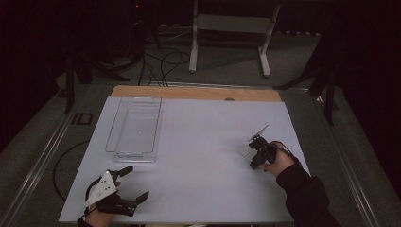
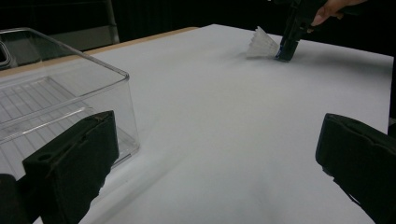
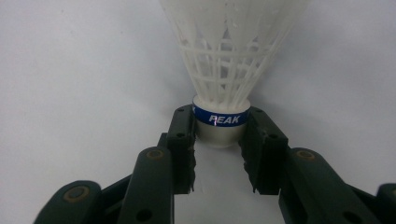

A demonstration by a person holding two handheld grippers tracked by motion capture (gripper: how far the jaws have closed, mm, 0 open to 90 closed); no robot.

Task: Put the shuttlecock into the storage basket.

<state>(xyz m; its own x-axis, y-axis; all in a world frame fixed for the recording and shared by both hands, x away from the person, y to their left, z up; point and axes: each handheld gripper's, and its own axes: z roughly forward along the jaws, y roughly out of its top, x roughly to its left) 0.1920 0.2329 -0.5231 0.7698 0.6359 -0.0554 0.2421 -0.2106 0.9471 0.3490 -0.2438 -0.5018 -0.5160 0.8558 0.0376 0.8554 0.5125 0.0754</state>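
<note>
Lying on a white table sheet point(image 1: 198, 161), a white shuttlecock point(image 3: 224, 60) rests near the right edge, its cork base clamped between the right gripper point(image 3: 219, 135) jaws, which touch both sides of the blue band. The left gripper point(image 1: 135, 182) sits by the near left corner with its jaws spread wide and nothing between them. A clear plastic bin point(image 1: 135, 125) stands on the left side. Wide bare sheet separates both grippers. Grey floor, cables and a white stand lie beyond.

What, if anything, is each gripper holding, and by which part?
The right gripper is shut on the white shuttlecock, pinching its cork base at the blue band. The left gripper is open and holds nothing.
</note>
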